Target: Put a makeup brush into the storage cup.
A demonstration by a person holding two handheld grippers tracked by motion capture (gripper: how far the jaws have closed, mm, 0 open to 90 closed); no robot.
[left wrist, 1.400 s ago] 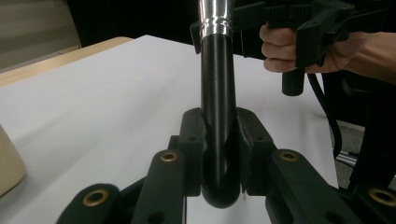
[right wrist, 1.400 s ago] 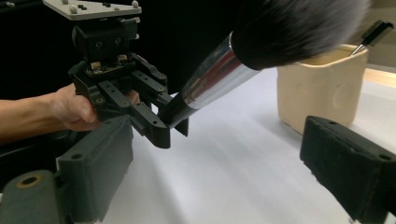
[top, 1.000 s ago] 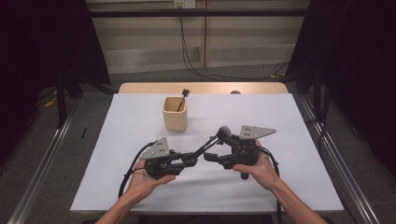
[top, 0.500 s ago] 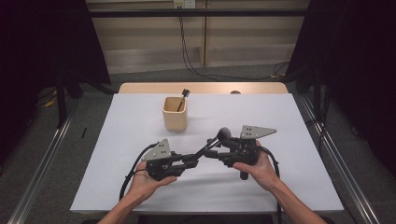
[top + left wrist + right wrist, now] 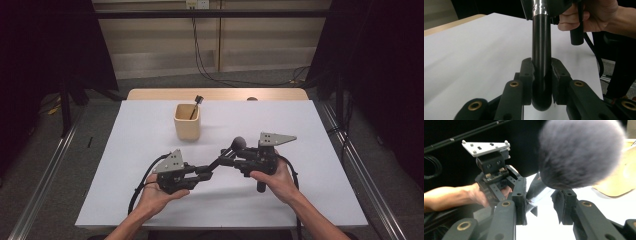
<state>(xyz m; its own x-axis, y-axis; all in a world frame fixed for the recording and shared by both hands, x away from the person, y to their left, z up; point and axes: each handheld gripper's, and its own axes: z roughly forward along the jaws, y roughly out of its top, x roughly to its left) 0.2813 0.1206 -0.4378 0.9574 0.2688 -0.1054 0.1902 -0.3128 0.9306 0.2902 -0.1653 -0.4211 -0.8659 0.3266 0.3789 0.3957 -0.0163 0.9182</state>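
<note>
The left claw [image 5: 204,170] is clamped on the black handle end of a makeup brush [image 5: 226,155]; in the left gripper view its two pads press on either side of the rounded handle tip [image 5: 541,82]. The right claw [image 5: 235,161] has just been closing around the same brush near the silver ferrule. In the right gripper view one pad lies against the ferrule, while a gap shows beside the other pad [image 5: 564,205], so a firm grip on that side cannot be told. The brush [image 5: 579,152] has a fluffy grey head, which sits close before that camera.

The brush spans between the two claws, lifted off the white table [image 5: 300,130] and tilted, its head higher than its handle. It lies nearer the person than the beige cup [image 5: 187,122], off to the cup's right in the high view and well apart from it. A thin dark-tipped stick [image 5: 195,106] leans inside the cup. The person's left hand [image 5: 155,192] and right hand [image 5: 275,180] each hold a gripper body, both on the near side of the cup.
</note>
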